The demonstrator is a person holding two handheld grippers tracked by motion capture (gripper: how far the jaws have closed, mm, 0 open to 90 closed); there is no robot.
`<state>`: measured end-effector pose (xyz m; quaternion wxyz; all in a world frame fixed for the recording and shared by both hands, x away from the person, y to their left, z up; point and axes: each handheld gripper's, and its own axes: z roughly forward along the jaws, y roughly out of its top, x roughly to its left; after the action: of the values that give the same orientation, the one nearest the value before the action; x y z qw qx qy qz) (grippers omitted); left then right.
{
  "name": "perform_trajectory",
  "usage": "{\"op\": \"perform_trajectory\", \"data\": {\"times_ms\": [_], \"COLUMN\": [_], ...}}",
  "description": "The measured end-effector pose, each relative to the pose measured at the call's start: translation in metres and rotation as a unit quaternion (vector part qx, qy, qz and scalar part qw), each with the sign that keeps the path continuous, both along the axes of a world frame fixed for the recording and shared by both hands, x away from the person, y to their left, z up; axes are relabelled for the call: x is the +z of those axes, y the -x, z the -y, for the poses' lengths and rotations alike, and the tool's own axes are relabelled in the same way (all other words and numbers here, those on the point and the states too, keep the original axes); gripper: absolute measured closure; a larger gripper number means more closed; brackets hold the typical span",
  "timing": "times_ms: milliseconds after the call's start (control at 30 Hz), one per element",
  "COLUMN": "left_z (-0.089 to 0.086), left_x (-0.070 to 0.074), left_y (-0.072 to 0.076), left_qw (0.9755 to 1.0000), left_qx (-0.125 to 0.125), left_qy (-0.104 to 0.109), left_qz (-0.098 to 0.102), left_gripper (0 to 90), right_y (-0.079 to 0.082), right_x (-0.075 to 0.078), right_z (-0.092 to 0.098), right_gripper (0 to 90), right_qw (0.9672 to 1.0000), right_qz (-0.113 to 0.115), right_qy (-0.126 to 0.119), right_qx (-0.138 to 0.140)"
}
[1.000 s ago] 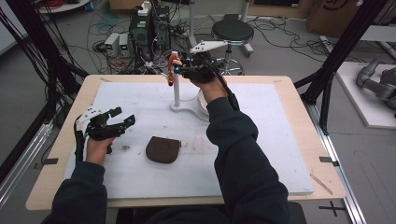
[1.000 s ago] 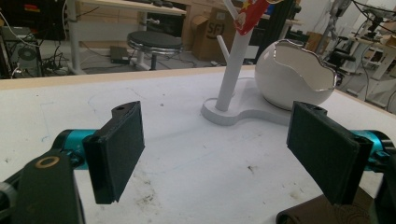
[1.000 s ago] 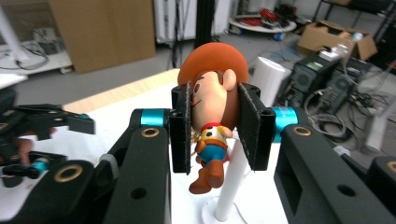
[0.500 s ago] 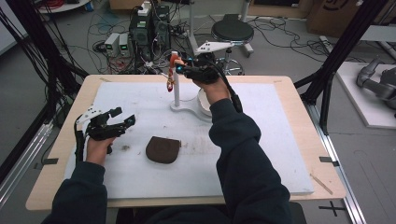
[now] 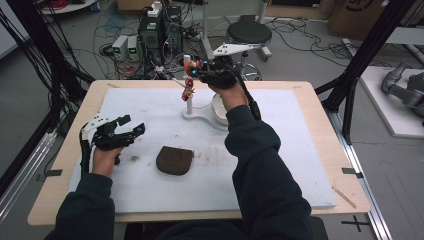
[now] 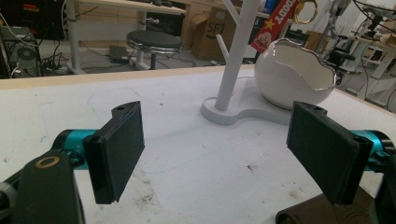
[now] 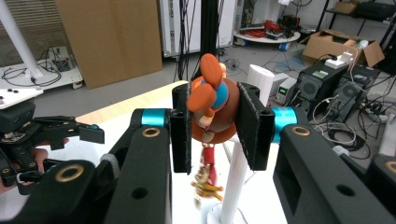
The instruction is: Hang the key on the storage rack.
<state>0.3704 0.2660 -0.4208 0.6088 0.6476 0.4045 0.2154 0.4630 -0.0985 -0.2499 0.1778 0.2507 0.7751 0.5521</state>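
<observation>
At the stand's top, we hold a charm ready for hanging.

Our right gripper has its jaws closed on the orange, brown and blue charm, its red strap and gold trinkets dangling beside the white stand at the far middle of the tabletop. We judge the pick-up done and the hanging left: whether the strap is over a branch yet we cannot tell, and release must follow. Our left gripper hovers low over the near left of the tabletop, jaws wide apart and holding nothing. A white bowl sits on the stand's base, and a brown pouch lies flat between the two arms, untouched.
</observation>
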Motion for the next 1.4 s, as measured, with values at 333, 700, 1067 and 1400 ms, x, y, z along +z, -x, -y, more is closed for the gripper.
{"op": "perform_trajectory", "data": {"times_ms": [333,700,1067,1400], "left_z": [0.000,0.000,0.000,0.000], "left_x": [0.000,0.000,0.000,0.000], "left_y": [0.000,0.000,0.000,0.000], "left_qw": [1.0000,1.0000,1.0000,1.0000], "left_qx": [0.000,-0.001,-0.001,0.000], "left_qy": [-0.001,0.000,-0.002,0.001], "left_qz": [-0.001,-0.001,0.000,0.000], "left_gripper": [18.9,18.9,19.0,18.9], "right_y": [-0.002,-0.009,-0.009,-0.020], "right_x": [0.000,-0.001,0.005,0.003], "right_z": [-0.002,-0.003,-0.011,-0.020], "right_gripper": [69.2,69.3,69.3,69.3], "right_qw": [0.9998,0.9995,0.9996,0.9998], "right_qz": [0.009,0.005,0.013,0.011], "right_qy": [-0.018,-0.030,-0.024,-0.002], "right_qx": [0.005,-0.001,0.006,-0.018]}}
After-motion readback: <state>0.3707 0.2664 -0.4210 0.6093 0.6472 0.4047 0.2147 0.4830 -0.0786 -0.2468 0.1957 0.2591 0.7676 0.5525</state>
